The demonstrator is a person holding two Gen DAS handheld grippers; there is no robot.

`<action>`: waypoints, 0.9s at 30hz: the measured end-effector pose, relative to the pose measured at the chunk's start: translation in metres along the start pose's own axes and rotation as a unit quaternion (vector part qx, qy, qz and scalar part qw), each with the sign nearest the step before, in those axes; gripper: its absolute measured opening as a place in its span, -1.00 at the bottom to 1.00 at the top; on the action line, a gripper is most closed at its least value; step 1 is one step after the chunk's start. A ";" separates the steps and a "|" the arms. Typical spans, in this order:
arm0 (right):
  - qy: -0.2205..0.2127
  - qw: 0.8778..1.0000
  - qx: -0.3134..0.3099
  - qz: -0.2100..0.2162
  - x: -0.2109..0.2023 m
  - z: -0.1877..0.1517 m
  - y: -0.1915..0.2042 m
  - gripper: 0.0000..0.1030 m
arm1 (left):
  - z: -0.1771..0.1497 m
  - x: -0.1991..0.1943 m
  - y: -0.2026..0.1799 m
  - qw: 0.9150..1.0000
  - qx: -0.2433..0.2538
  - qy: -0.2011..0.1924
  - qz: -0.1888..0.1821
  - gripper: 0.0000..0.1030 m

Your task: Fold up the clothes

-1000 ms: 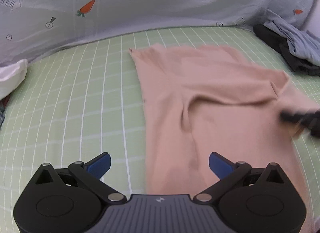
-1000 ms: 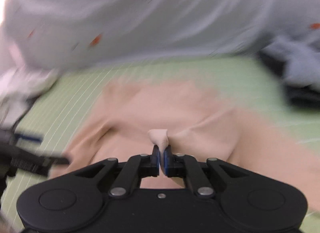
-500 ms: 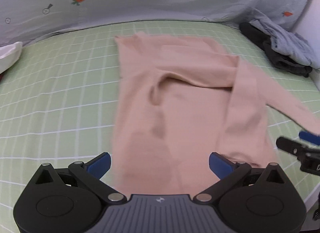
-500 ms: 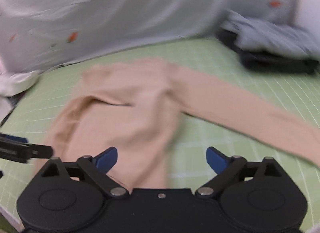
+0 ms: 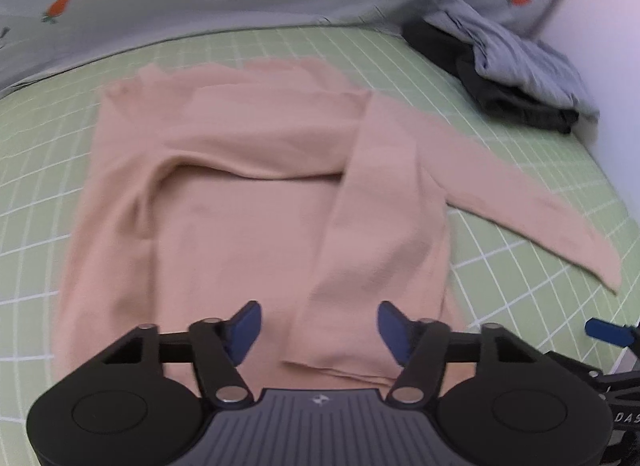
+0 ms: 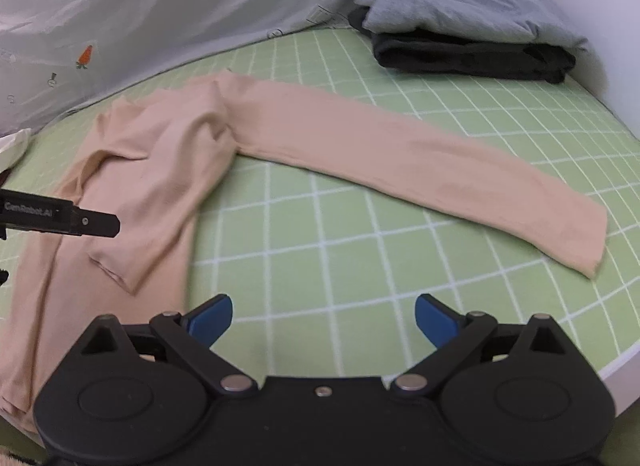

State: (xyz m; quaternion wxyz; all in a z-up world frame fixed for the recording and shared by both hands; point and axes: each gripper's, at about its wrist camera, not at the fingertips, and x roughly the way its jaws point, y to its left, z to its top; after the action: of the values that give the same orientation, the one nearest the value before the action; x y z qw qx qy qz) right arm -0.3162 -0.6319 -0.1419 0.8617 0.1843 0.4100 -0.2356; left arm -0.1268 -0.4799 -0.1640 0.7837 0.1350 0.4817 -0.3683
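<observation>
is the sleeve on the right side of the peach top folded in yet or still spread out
Spread out. The right sleeve lies flat and straight across the green checked sheet, away from the peach top; neither gripper holds it.

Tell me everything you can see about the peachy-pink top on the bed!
The peach top is a soft, thin-looking long-sleeved shirt lying flat on the green checked sheet. One sleeve is already folded in over the body, its cuff near the hem. The other sleeve stretches straight out across the sheet, cuff lying flat. The fabric shows a few gentle wrinkles near the shoulder. Neither gripper touches it; only the sheet below does.
</observation>
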 end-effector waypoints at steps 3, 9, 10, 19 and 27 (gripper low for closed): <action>0.006 1.000 0.002 -0.002 0.000 -0.001 -0.011 0.92 | -0.002 0.006 -0.009 1.000 0.008 -0.001 0.008 -0.05; 0.011 1.000 0.010 -0.009 0.001 -0.003 -0.026 0.93 | -0.002 0.001 -0.005 1.000 -0.013 -0.011 0.024 -0.92; 0.010 1.000 0.012 -0.009 0.002 -0.002 -0.027 0.93 | -0.003 -0.002 -0.003 0.999 -0.023 -0.013 0.020 -0.92; 0.013 1.000 -0.010 0.011 0.006 -0.002 -0.009 0.93 | -0.020 -0.065 0.003 0.994 -0.087 -0.063 -0.011 -0.93; 0.020 0.998 -0.052 0.029 0.008 -0.009 0.030 0.96 | -0.054 -0.107 0.037 0.984 -0.155 -0.085 -0.010 -0.93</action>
State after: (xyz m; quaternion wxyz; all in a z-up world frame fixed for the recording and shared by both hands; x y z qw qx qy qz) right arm -0.3003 -0.6048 -0.1503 0.8684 0.1555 0.4330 -0.1850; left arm -0.1646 -0.3763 -0.1047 0.8296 -0.0251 0.4658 -0.3069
